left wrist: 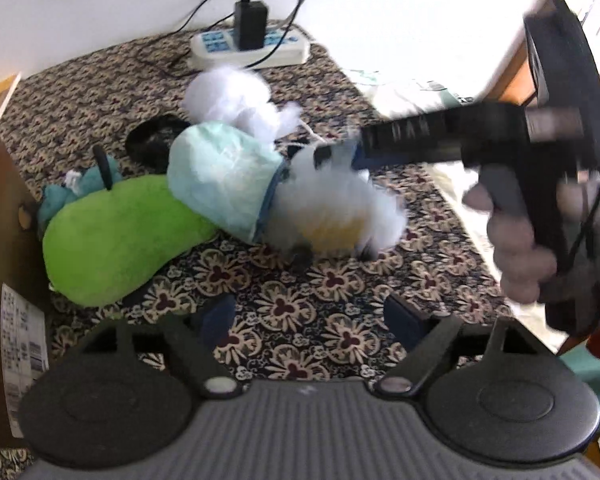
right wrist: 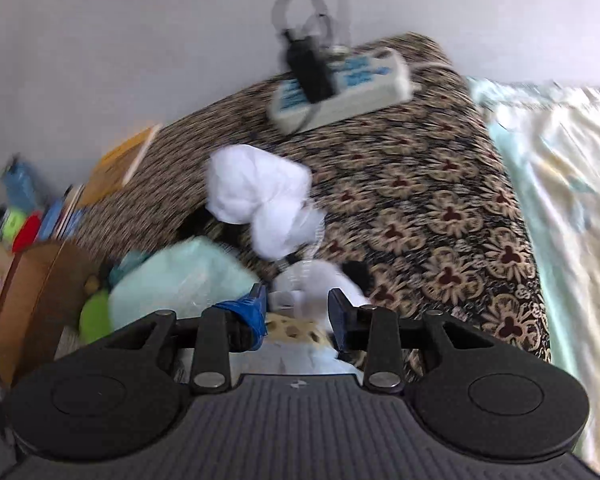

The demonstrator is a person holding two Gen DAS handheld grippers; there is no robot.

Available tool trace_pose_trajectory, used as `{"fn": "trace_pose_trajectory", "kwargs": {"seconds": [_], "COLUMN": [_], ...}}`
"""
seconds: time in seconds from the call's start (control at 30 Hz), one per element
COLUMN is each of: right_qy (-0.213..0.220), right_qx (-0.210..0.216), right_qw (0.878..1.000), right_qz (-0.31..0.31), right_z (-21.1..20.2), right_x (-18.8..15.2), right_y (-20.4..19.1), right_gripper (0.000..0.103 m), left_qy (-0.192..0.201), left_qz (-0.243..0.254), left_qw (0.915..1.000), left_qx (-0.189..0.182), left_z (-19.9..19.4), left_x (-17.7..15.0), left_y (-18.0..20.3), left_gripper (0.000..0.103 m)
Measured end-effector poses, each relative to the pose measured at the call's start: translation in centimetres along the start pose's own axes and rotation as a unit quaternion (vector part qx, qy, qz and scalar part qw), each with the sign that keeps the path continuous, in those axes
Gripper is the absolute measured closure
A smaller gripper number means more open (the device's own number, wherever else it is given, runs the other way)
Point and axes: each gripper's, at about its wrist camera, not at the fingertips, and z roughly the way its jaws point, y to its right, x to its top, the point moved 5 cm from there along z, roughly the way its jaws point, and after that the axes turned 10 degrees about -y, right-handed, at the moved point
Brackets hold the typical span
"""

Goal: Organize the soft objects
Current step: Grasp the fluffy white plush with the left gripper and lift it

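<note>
On patterned cloth (left wrist: 300,300): white fluffy plush (left wrist: 340,208) lies mid-surface, touching pale mint bundle (left wrist: 220,176), which overlaps green plush (left wrist: 112,236). White stuffing wad (left wrist: 232,96) sits behind, near power strip (left wrist: 252,46) with black charger plugged in. Cardboard box (left wrist: 4,216) stands at left edge, beside green plush. Right gripper (right wrist: 298,306) reaches into white fluffy plush, fingers apart around fur, not visibly clamped. Left gripper (left wrist: 310,314) hovers over bare cloth, fingers spread wide, holding nothing. Pale sheet (right wrist: 560,200) lies right of cloth.
</note>
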Motion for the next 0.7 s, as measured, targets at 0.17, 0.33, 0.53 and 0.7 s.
{"fn": "trace_pose_trajectory", "kwargs": {"seconds": [0.17, 0.33, 0.53, 0.7], "right_qy": [0.010, 0.010, 0.016, 0.046], "right_qx": [0.012, 0.009, 0.037, 0.065], "right_qw": [0.998, 0.995, 0.997, 0.997], "right_qz": [-0.059, -0.102, -0.070, 0.002], "right_z": [-1.7, -3.0, -4.9, -6.8], "right_x": [-3.8, -7.1, -9.9, -10.3], "right_y": [-1.8, -2.9, -2.5, -1.0], "right_gripper": [0.086, 0.086, 0.085, 0.085], "left_qy": [0.008, -0.005, -0.045, -0.053], "left_qz": [0.044, 0.082, 0.091, 0.102], "left_qw": [0.9984, 0.9952, 0.9907, 0.9902], "left_qx": [-0.034, -0.053, -0.091, -0.079], "left_z": [-0.8, 0.1, 2.7, 3.8], "left_x": [-0.5, -0.9, -2.4, -3.2], "left_y": [1.5, 2.7, 3.6, 4.3], "left_gripper": [0.017, 0.017, 0.017, 0.034]}}
